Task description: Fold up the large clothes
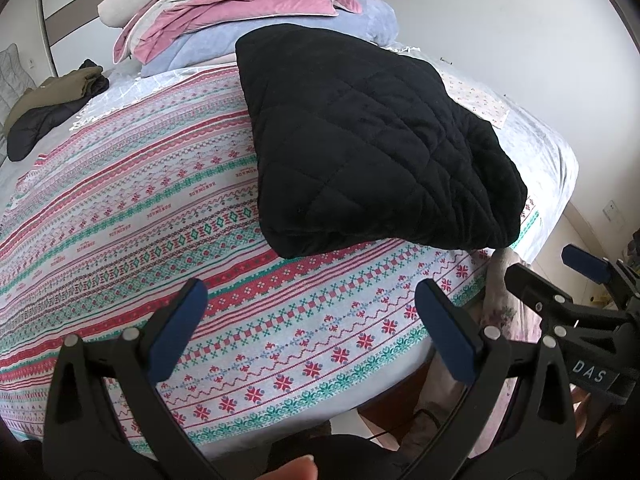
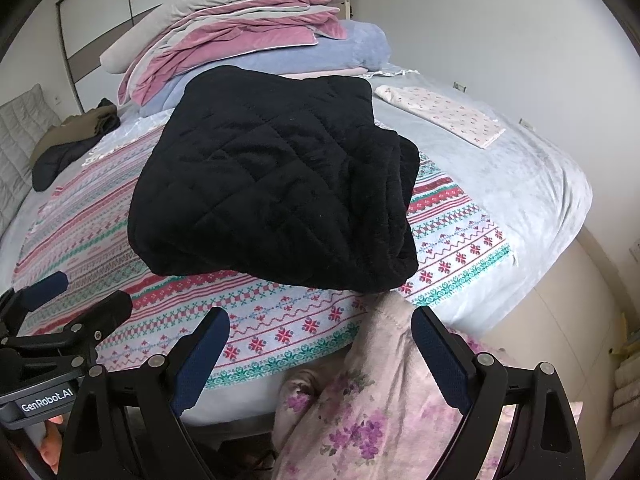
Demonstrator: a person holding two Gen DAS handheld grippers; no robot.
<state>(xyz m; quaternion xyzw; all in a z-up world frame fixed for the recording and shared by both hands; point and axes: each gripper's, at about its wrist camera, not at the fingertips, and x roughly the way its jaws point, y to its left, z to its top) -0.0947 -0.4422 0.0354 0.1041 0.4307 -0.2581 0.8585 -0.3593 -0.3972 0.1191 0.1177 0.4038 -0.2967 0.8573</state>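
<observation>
A bed [image 2: 532,184] covered in a pale grey sheet is seen ahead of the grippers, with a patterned blanket [image 1: 160,208] spread over it. Plain white walls [image 2: 500,20] are seen beyond and to the right. A wardrobe panel [image 2: 96,20] stands at far left, and beige flooring [image 2: 560,320] is lit by soft daylight

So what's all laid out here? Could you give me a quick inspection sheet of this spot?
Surface: bed with patterned red-and-green striped sheet.
Job's things: black quilted garment, folded, lying on the sheet.
Clutter: stacked pink, grey and blue bedding; olive and dark clothes; small floral cloth; pink floral fabric hanging off the near edge.
Grippers: left gripper and right gripper open, empty.
Cables: thin dark cord below the bed edge.
Surroundings: white walls, wardrobe.
</observation>
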